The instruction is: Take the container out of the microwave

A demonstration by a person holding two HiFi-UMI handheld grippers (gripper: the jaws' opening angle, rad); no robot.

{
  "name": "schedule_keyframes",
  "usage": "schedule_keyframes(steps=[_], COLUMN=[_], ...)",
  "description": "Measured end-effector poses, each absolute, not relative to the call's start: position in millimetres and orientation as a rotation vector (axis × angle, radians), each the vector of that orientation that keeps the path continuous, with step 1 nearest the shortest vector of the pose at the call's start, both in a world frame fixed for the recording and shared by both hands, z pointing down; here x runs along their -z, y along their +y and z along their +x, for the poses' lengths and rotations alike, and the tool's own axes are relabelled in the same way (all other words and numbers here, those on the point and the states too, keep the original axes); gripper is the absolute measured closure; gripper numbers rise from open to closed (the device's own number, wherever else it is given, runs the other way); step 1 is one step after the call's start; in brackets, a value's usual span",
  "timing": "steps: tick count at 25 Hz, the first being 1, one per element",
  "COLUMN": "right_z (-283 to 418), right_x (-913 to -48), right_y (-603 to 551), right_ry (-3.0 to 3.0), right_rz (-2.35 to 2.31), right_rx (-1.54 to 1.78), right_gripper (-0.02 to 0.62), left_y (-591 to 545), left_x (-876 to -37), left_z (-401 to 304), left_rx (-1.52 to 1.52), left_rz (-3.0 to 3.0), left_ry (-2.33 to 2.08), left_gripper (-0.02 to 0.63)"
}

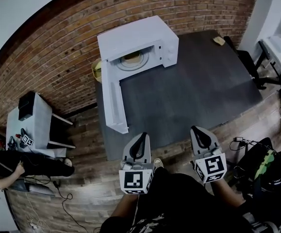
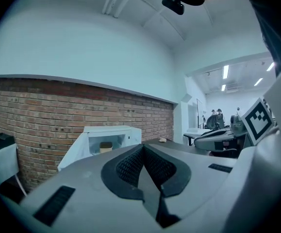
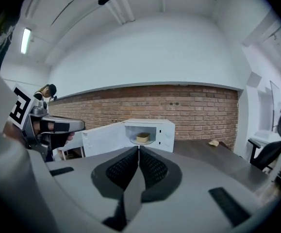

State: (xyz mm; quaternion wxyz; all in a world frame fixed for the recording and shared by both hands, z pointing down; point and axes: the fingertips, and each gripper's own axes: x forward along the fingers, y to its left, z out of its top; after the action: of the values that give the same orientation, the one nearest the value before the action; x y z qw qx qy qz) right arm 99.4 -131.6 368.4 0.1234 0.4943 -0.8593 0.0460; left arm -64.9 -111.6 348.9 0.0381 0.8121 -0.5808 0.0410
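Note:
A white microwave (image 1: 139, 40) stands at the far left of the dark table (image 1: 198, 91), its door (image 1: 113, 101) swung wide open toward me. Inside, a small tan container (image 1: 132, 58) rests on the turntable; it also shows in the left gripper view (image 2: 106, 146) and the right gripper view (image 3: 142, 138). My left gripper (image 1: 139, 139) and right gripper (image 1: 200, 132) hover side by side over the table's near edge, well short of the microwave. Both are shut with nothing between the jaws.
A small tan object (image 1: 219, 41) lies at the table's far right corner. A brick wall (image 1: 62, 47) runs behind and left of the table. A white side table (image 1: 31, 123) with a black box stands at left. Chairs and desks (image 1: 276, 57) crowd the right.

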Motion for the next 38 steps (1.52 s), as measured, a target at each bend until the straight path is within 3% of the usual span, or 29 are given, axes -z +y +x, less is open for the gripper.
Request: schedule_keyframes(steps=[14, 18, 25, 38], right_z=[20, 2, -28, -66], right_x=[-377, -394, -407, -425], right_y=[-241, -282, -356, -469], right_ry=[-2.466, -2.487, -2.531, -2.474], right_rz=[1.297, 1.184, 0.947, 0.629], right_rx=[-0.037, -0.043, 0.063, 0.488], right_gripper=[0.529, 0.477, 0.416, 0.407], left_y=[-201, -214, -250, -321], left_x=[-353, -361, -358, -366], left_z=[-125, -142, -128, -106], left_rx=[-0.061, -0.087, -0.109, -0.204], left_rz=[2.442, 2.339, 2.247, 2.113], left_ry=[-1.816, -1.894, -1.951, -2.096], left_gripper=[0.6, 0.6, 0.6, 0.6])
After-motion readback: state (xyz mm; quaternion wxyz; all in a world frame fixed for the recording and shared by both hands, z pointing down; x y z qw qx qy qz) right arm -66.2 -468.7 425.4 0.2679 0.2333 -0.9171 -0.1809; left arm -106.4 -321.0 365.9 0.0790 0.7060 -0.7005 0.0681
